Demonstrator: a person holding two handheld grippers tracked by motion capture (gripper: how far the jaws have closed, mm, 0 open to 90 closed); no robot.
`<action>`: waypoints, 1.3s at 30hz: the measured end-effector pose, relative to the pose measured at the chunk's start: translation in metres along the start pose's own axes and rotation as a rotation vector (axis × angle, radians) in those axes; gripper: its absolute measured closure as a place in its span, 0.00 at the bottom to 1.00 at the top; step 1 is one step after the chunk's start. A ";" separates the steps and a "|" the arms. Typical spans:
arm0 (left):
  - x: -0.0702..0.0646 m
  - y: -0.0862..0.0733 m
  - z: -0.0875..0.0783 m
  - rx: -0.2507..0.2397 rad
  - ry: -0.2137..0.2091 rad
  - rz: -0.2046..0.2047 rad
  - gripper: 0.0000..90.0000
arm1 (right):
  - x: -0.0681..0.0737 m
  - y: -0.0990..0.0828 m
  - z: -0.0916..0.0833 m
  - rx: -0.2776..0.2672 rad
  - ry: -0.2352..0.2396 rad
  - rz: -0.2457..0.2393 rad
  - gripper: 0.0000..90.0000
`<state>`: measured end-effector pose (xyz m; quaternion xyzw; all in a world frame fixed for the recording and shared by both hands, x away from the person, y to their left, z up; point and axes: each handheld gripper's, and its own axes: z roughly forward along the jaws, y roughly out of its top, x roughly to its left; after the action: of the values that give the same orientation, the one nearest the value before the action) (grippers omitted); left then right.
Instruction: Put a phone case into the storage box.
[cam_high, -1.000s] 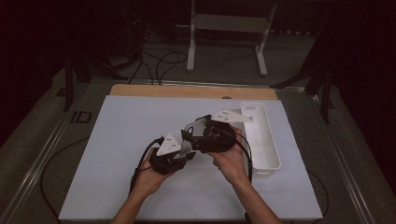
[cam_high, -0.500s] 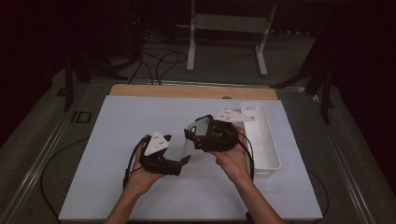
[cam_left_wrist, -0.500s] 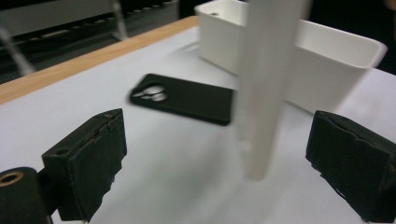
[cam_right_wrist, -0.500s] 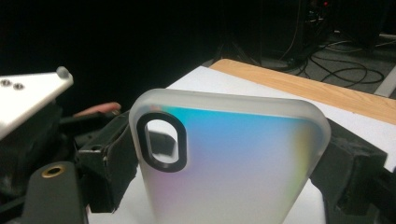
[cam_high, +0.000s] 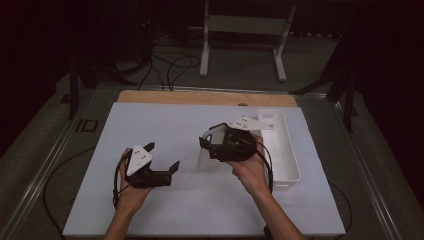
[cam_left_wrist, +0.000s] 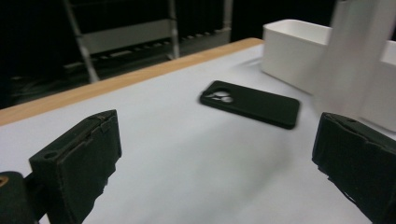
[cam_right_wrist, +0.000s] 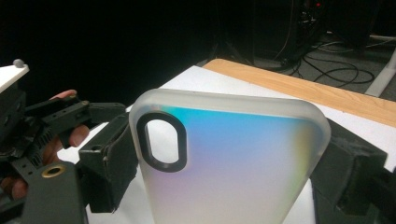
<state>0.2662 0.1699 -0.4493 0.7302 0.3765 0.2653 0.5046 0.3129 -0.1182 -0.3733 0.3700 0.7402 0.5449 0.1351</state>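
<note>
Frosted iridescent phone case (cam_right_wrist: 233, 163) upright, clamped in right tool (cam_high: 212, 147).

Your high view is dim and dark beyond the white table (cam_high: 150, 125), brightest toward 12 o'clock. At 2 o'clock, your left gripper view blurs the frosted case (cam_left_wrist: 359, 56).

Both forearms are bare, with no sleeves in sight. The left gripper (cam_high: 161, 155) has a black body, a grey three-cornered plate on top and a black cable looping behind it. The right gripper (cam_high: 212, 140) looks alike; a brass-coloured ring, perhaps a screw fitting, sits beside its rough black pads (cam_right_wrist: 109, 158).
</note>
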 end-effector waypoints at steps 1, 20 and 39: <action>0.002 -0.003 -0.001 0.003 0.004 -0.002 0.02 | -0.001 0.000 0.000 0.001 -0.002 -0.001 0.19; 0.019 -0.056 -0.030 0.045 0.095 0.002 0.01 | -0.011 0.004 -0.001 0.002 -0.034 -0.004 0.19; 0.023 -0.058 -0.028 0.033 0.179 -0.031 0.02 | -0.034 0.028 0.001 -0.014 -0.116 -0.011 0.19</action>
<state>0.2412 0.2156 -0.4940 0.7059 0.4354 0.3155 0.4611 0.3481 -0.1374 -0.3554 0.3957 0.7295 0.5269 0.1832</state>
